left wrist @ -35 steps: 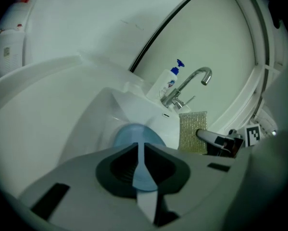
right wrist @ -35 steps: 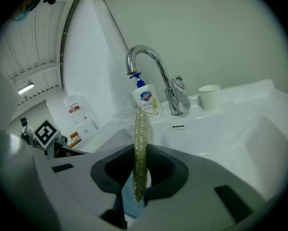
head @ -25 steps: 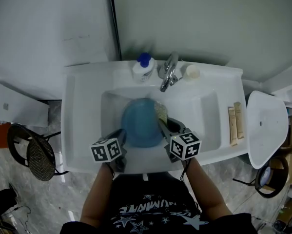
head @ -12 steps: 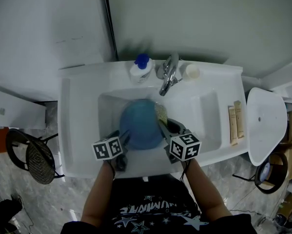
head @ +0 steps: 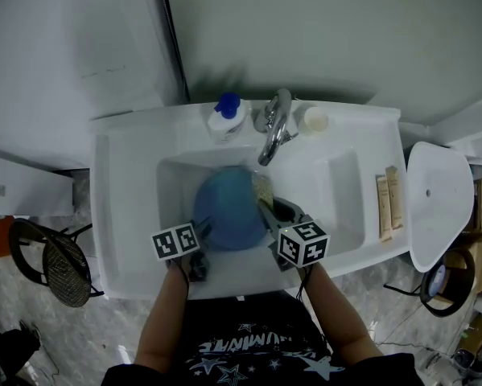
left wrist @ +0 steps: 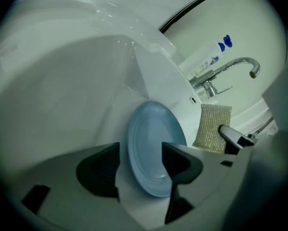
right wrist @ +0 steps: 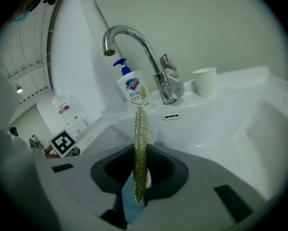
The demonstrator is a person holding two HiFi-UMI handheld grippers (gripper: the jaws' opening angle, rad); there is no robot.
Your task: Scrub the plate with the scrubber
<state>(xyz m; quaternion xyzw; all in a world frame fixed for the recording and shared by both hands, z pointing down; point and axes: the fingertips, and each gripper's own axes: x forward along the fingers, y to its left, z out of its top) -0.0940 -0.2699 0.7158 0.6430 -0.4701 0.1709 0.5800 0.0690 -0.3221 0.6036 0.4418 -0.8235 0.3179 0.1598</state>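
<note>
The white sink (head: pixel 128 183) fills the middle of the head view. The round blue plate (head: pixel 228 207) lies in its basin, in front of the tap (head: pixel 274 127) and the soap bottle (head: pixel 224 119).

The left claw (head: pixel 200 233) reaches in at the plate's near left rim. Its jaws have just been opening and now stand wide. In the left gripper view the plate (left wrist: pixel 153 148) has its near edge between them, with a strip of white basin showing between the left jaw and the rim. So the left claw (left wrist: pixel 141 165) straddles the plate but does not pinch it. Whether the right jaw touches the plate's face I cannot tell.

The right claw (head: pixel 266 209) sits at the plate's right side, clamped on the scrubber (head: pixel 263 187). In the right gripper view the scrubber (right wrist: pixel 141 148) is nipped edge-on between the jaws of the right claw (right wrist: pixel 140 177). Its long axis runs straight out from the claw toward the tap.

The next move turns on this: the scrubber stands at the plate's far right rim, so the plate's open face lies to its left, toward the other claw. The right hand is the nearer one to scrub with. It would likely need to sweep the pad leftward and turn its flat side onto the blue surface. The plate is loose for now and may slide unless the left claw closes on it.
</note>
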